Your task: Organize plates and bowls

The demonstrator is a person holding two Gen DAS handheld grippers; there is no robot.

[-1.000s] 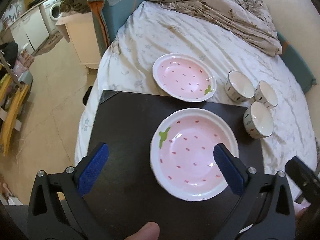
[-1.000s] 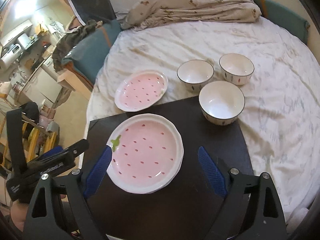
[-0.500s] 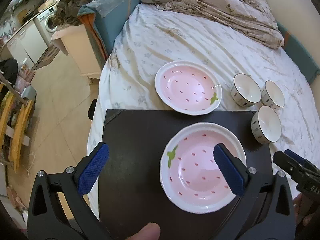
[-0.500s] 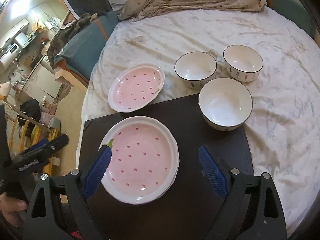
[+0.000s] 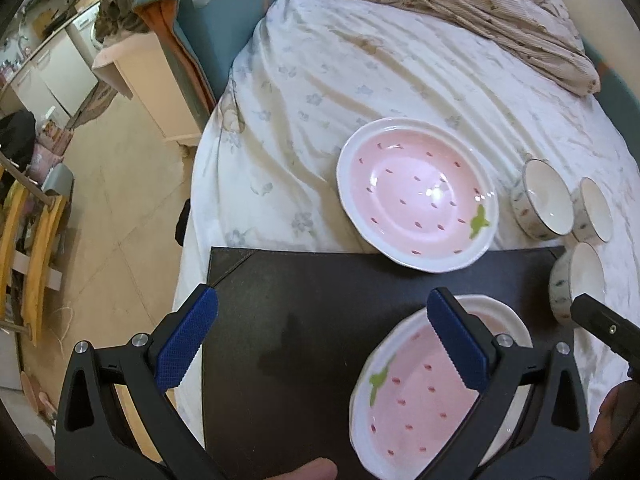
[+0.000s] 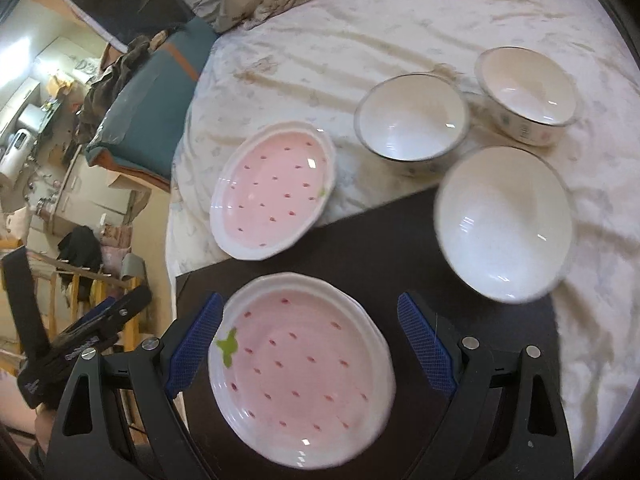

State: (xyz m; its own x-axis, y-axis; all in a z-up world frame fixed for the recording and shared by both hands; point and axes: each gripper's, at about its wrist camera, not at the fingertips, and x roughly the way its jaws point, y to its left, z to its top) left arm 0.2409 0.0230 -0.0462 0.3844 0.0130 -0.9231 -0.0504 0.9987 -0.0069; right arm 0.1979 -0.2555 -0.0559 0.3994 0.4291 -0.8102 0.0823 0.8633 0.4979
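Note:
A pink strawberry plate [image 5: 416, 396] [image 6: 300, 368] lies on a black board [image 5: 304, 312] [image 6: 384, 256]. A second pink plate [image 5: 416, 200] [image 6: 272, 188] rests on the bed sheet with its near rim over the board's far edge. Three white bowls stand to the right: one [image 6: 504, 220] [image 5: 580, 280] at the board's corner, two [image 6: 412, 120] [image 6: 528, 92] on the sheet behind it. My left gripper [image 5: 322, 332] is open above the board, its right finger over the near plate. My right gripper [image 6: 310, 336] is open above the near plate.
The board lies on a bed with a white flowered sheet [image 5: 320, 80]. A crumpled blanket [image 5: 460, 8] lies at the far end. A teal headboard [image 5: 192, 32] and a pale cabinet [image 5: 152, 80] stand left of the bed, with bare floor [image 5: 120, 200] beyond.
My left gripper has moved left and away from the near plate, which now sits at the lower right of its view. My right gripper has moved forward towards the plates and bowls.

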